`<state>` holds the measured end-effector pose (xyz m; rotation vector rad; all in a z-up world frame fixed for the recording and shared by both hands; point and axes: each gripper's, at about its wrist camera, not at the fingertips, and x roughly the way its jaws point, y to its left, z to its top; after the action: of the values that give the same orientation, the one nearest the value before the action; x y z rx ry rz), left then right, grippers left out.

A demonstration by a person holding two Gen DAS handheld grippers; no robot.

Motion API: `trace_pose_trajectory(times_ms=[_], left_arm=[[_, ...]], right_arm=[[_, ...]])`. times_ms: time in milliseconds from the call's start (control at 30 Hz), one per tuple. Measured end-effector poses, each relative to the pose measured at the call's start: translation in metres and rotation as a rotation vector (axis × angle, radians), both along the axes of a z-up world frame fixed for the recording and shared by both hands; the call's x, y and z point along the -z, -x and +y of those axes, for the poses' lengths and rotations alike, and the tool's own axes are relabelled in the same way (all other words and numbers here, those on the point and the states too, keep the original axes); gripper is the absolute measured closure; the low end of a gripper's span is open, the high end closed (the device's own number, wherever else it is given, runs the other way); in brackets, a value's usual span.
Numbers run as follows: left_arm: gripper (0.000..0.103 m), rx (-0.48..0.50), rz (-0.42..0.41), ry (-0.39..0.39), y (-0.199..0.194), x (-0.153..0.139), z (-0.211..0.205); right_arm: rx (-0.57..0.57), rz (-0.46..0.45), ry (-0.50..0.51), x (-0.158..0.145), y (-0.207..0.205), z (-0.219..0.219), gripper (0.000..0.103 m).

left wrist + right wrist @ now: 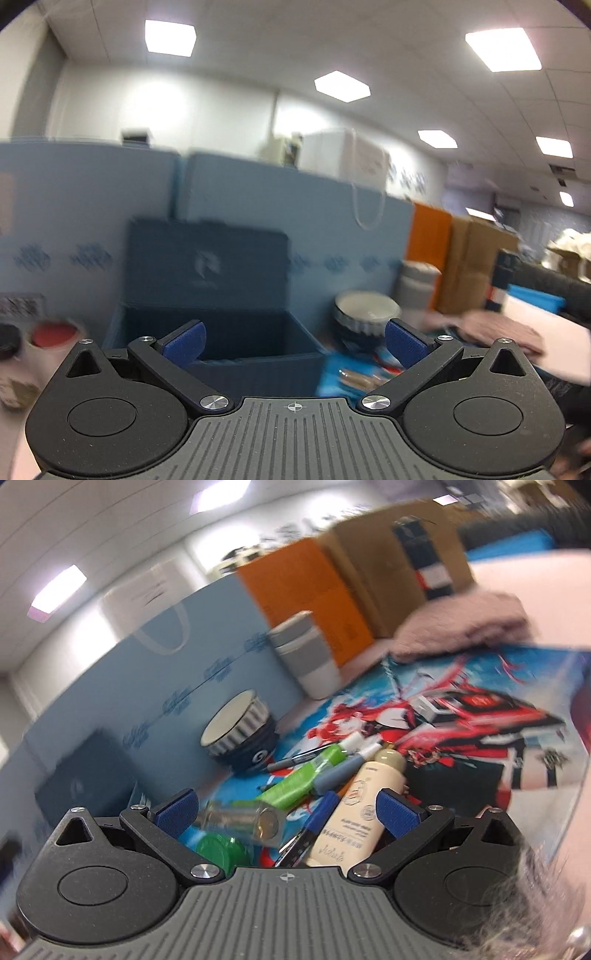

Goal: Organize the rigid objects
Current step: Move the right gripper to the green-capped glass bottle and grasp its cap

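The left hand-held gripper [294,341] is built of matte black plastic: two round housings with shallow circular recesses, each topped by a triangular cut-out, and two angled link arms pinned with silver screws. Its fingers end in blue textured pads [184,342], and a grey ribbed plate with a small white crosshair mark sits between the housings. The right hand-held gripper [286,812] has the same black body, silver screws, grey ribbed plate with crosshair, and blue pads [397,814].
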<state>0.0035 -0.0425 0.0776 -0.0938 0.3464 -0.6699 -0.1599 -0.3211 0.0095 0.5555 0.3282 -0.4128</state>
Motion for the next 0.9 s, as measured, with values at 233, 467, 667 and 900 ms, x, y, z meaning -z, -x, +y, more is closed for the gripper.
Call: trace_pose_trajectory(times_ms=[233, 467, 667, 900], left_arm=[[0.0, 0.082, 0.133, -0.024, -0.024, -0.009, -0.001], [0.0, 0.004, 0.148, -0.032, -0.045, -0.005, 0.028], [0.0, -0.017, 0.148, -0.031, -0.059, -0.004, 0.042], [0.0, -0.056, 0.189, 0.015, -0.076, 0.0, 0.06]], right_arm=[[-0.158, 0.175, 0.31, 0.01, -0.039, 0.059, 0.007], [-0.156, 0.218, 0.289, 0.026, -0.079, 0.082, 0.009], [-0.099, 0.309, 0.338, 0.036, -0.115, 0.095, 0.028], [-0.068, 0.326, 0.306, 0.04, -0.118, 0.085, 0.058]])
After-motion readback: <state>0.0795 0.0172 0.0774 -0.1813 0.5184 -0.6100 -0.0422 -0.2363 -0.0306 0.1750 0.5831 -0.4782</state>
